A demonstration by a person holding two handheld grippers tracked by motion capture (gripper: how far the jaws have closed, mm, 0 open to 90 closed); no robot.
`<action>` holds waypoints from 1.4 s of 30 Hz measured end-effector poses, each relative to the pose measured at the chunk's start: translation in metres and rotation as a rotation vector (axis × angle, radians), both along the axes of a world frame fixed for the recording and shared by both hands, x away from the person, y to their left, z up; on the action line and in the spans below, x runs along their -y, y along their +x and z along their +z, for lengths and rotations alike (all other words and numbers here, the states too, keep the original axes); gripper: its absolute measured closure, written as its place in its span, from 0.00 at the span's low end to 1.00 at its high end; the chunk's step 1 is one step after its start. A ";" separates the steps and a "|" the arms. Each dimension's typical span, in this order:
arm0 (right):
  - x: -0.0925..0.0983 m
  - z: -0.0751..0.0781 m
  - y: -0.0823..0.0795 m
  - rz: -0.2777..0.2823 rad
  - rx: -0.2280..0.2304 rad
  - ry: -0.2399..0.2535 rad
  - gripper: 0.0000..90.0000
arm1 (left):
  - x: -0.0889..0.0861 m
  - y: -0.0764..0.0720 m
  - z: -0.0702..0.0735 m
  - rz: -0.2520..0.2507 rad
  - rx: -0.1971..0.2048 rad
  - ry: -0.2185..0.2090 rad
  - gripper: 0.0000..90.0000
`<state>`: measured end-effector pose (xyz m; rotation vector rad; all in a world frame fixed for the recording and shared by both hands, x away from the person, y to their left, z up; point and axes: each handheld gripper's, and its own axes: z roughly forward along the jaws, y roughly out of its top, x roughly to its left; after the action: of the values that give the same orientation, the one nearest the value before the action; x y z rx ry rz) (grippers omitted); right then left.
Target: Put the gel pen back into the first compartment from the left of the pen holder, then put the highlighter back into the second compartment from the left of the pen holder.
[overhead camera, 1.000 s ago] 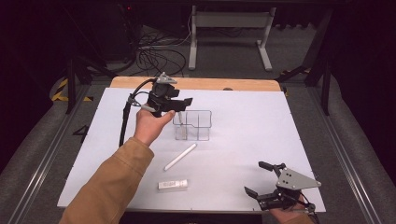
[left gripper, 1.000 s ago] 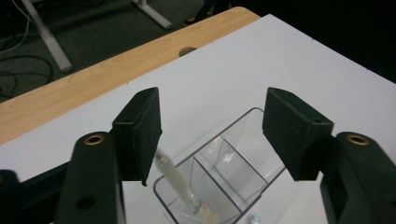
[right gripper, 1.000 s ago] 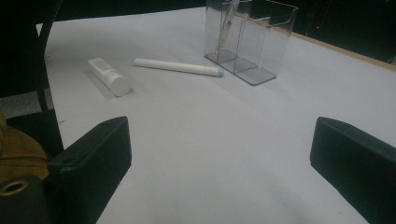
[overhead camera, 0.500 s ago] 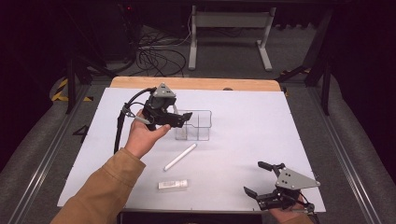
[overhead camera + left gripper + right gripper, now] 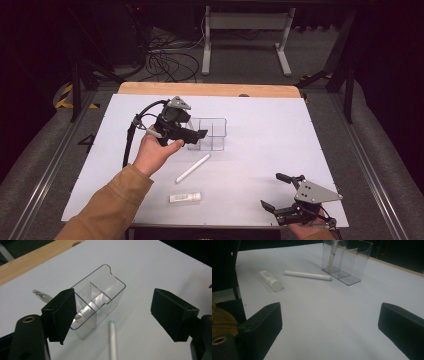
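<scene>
your left gripper hovers by clear organizer, jaws apart, empty.
one pen-like item in; white stick & tube left. right gripper apart, near table's front edge.

The place reads as a lab or test studio set up for recording. A white sheet covers a light wooden tabletop, which stands alone in a dark, unlit room. Black metal rails run along the grey padded floor on both sides of it. Behind the table lie loose black cables and the white metal legs of a stand (the kind used under adjustable desks), beside yellow-and-black hazard tape.
</scene>
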<state>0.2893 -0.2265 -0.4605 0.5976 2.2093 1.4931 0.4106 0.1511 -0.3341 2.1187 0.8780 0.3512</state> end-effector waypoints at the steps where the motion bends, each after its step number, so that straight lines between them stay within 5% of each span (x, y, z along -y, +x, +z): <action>1: 0.000 0.000 0.000 -0.001 -0.001 0.001 0.06 | 0.001 -0.001 -0.002 0.000 0.000 0.004 0.24; 7: 0.000 0.000 0.000 -0.001 -0.001 0.002 0.06 | 0.005 -0.005 -0.017 -0.007 -0.001 0.065 0.25; 25: 0.000 0.000 -0.001 -0.001 -0.002 0.003 0.06 | 0.014 -0.006 -0.052 -0.025 -0.078 0.134 0.26; 33: 0.000 0.000 -0.001 -0.004 0.001 0.000 0.06 | 0.016 -0.007 -0.061 -0.027 -0.127 0.113 0.29; 42: 0.000 0.000 -0.001 -0.003 0.001 0.000 0.06 | 0.017 -0.009 -0.074 -0.031 -0.149 0.149 0.30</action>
<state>0.2883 -0.2267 -0.4605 0.5996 2.2075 1.4914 0.4020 0.1337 -0.4078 2.3174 0.9274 0.2509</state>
